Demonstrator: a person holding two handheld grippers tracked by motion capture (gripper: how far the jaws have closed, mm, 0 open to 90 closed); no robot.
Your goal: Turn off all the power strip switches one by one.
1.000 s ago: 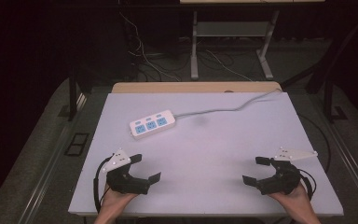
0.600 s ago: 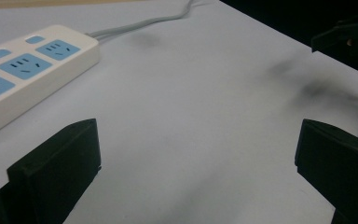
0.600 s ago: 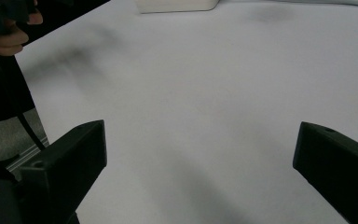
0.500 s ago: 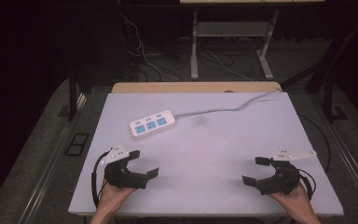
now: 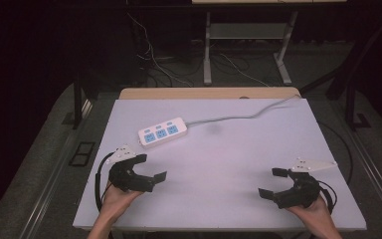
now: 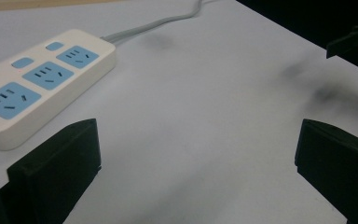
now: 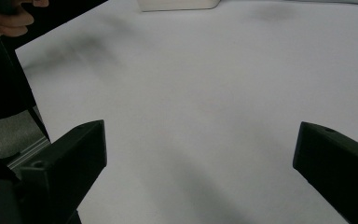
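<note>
A white power strip [image 5: 162, 132] with three blue sockets lies on the white table [image 5: 219, 149], left of centre, its grey cable [image 5: 248, 115] running to the far right corner. My left gripper [image 5: 149, 167] hovers open at the near left, just in front of the strip. In the left gripper view the power strip [image 6: 42, 79] sits beyond the left jaw, and the jaws stand wide apart with nothing between them. My right gripper [image 5: 272, 183] is open at the near right, over bare table. In the right gripper view a corner of the power strip [image 7: 177, 4] shows at the top edge.
A wooden strip [image 5: 206, 93] borders the table's far edge. Beyond it stand metal table legs [image 5: 207, 45] and loose cables [image 5: 154, 59] on the dark floor. A grey floor mat [image 5: 45, 164] lies to the left of the table.
My left gripper has moved a little forward and left, toward the power strip. The right gripper has stayed put.
</note>
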